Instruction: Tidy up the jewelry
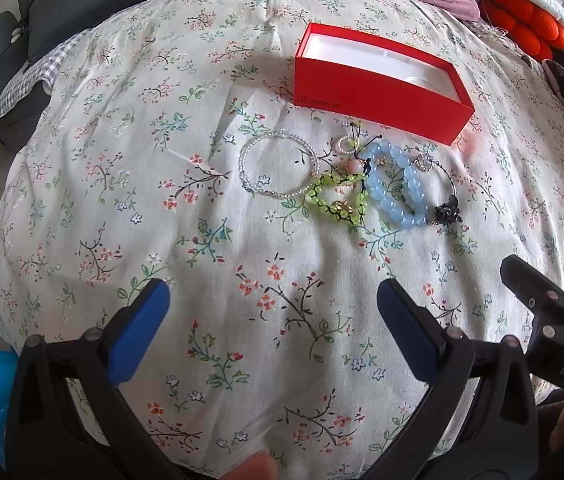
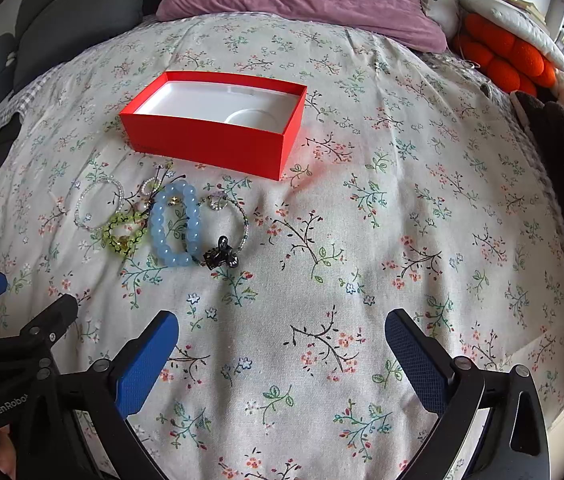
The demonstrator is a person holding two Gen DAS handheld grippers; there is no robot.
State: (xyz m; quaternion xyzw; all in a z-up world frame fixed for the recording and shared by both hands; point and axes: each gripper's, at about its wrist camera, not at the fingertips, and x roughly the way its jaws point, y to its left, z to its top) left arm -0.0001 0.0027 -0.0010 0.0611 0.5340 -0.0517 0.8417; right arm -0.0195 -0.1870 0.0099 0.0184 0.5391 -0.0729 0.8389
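While both grippers hang spread and empty above the floral bedspread (image 2: 402,208), the jewelry lies ahead of them, just short of the open red cardboard box with white lining (image 2: 217,136).

Cluster, left to right: clear-bead bracelet (image 1: 277,168), green-bead bracelet (image 1: 338,200), pale blue bead bracelet (image 1: 396,184), thin wire bangle with dark charm (image 1: 448,210); neighbours touch or overlap. From the left gripper (image 1: 273,328) the cluster sits forward and slightly right; from the right gripper (image 2: 282,356) it sits forward and well left, so the left gripper appears the better aligned (a judgement). The row runs roughly parallel to the box's near long wall.
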